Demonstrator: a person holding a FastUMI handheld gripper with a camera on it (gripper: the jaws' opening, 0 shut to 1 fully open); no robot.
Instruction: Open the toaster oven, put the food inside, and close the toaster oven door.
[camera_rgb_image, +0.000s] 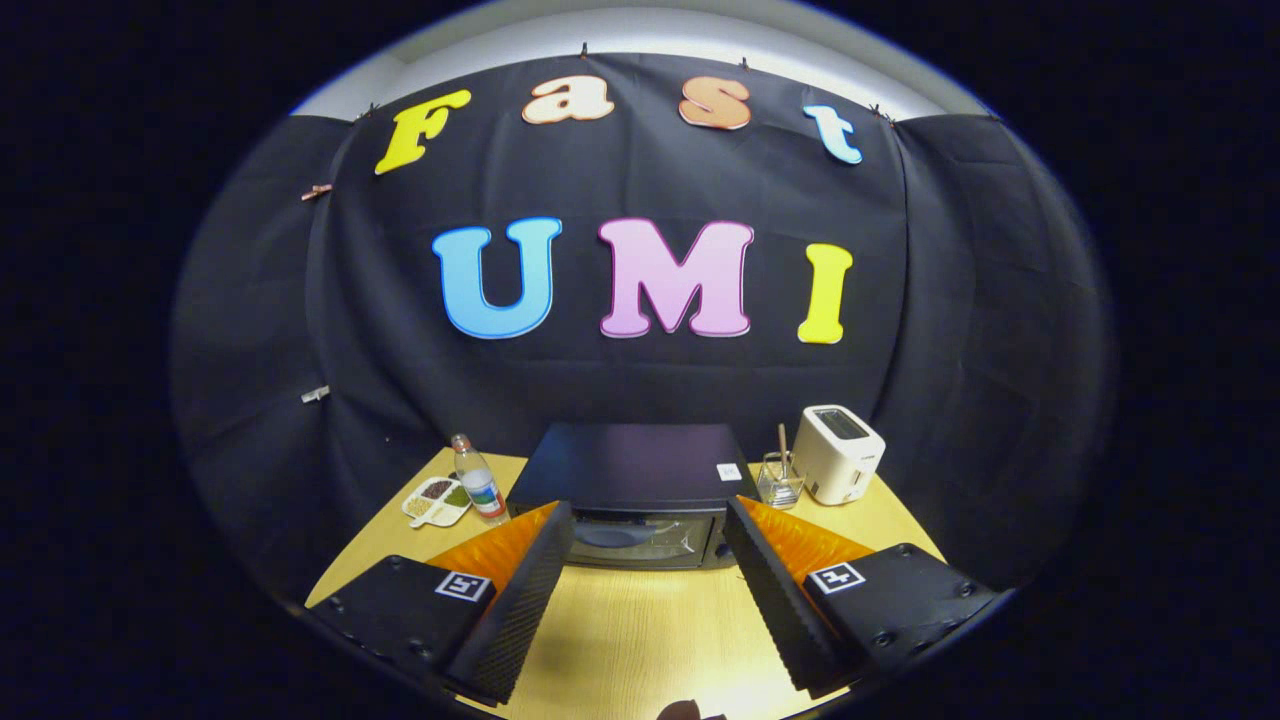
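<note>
Pale wood-grain desk (640, 630) carries a black box-shaped toaster oven (630, 495) with a glass-fronted door, which stands shut at the far side against the dark cloth wall. The gripper (648, 525) hovers above the near part of the desk with its two ribbed fingers (530, 590) spread wide and holding nothing; the oven's door and handle show in the gap between the fingertips, just beyond them. Left of the oven stand a clear plastic bottle with a label (478, 480) and, just beside it, a white sectioned dish of dried beans and grains (436, 500). To the oven's right sit a small clear glass holder with a wooden stick in it (779, 478) and a white two-slot pop-up toaster (838, 453), close together near the desk's back corner. A small white tag (729, 471) lies on the oven's top at its right front corner.
</note>
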